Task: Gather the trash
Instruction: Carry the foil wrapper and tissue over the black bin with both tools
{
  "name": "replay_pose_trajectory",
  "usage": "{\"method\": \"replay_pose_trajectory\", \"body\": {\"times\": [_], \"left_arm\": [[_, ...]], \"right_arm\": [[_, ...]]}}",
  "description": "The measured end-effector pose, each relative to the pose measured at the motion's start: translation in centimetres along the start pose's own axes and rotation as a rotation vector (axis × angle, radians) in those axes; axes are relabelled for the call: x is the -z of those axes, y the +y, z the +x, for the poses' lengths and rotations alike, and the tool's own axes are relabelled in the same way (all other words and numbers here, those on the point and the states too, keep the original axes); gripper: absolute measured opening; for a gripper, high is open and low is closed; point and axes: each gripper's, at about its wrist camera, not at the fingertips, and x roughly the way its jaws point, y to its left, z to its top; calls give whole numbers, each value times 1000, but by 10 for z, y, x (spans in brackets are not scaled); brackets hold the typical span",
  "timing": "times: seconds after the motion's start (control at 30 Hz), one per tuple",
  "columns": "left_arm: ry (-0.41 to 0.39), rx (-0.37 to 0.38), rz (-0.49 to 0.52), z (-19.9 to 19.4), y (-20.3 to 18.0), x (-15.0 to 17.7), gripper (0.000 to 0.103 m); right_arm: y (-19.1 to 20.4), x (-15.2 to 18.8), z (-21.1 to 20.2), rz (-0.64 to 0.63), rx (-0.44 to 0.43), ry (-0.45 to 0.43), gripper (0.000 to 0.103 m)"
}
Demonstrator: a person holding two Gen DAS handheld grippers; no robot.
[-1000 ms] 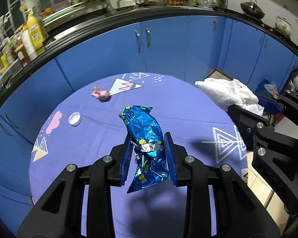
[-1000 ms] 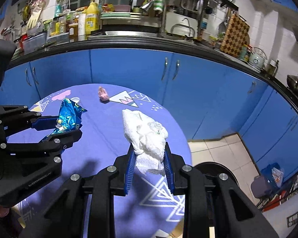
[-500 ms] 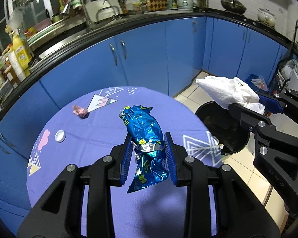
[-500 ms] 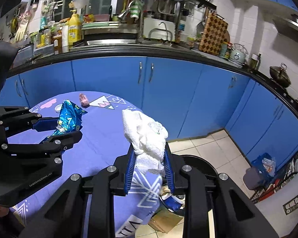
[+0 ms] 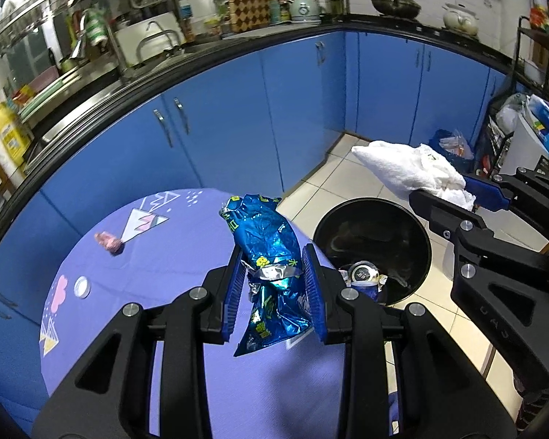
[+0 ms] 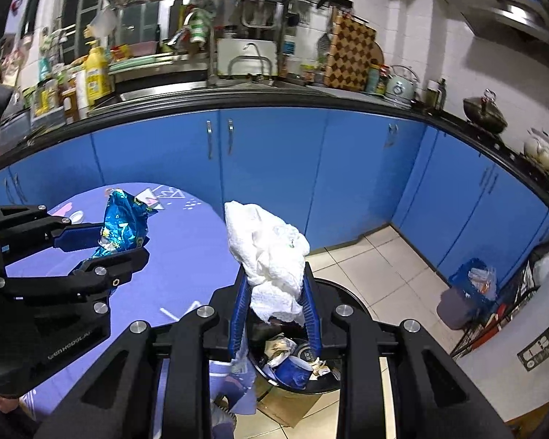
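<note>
Carrying trash toward the round black bin [image 5: 373,245]: left gripper [image 5: 274,289] pinches a light, crinkly blue foil wrapper [image 5: 271,252] mid-body beside the bin; right gripper [image 6: 274,307] clamps a soft crumpled white paper towel [image 6: 267,252] above it.

Yellow characters show on the crumpled blue foil wrapper [image 5: 271,256], too creased to read; embossed lettering on the left tool's body [image 6: 69,344] is illegible too.

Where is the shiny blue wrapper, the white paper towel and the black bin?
shiny blue wrapper [image 5: 265,241]: left wrist view, crinkled upper part.
white paper towel [image 6: 271,252]: right wrist view, bunched middle.
black bin [image 5: 419,232]: left wrist view, right rim.
</note>
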Motion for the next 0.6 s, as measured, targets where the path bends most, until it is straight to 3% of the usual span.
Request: {"method": "replay_pose_trajectory", "body": {"times": [0.6], "left_arm": [[55,30,48,76,-37,-41,33]], "right_arm": [[-67,2,59,94,37,46,27]]}}
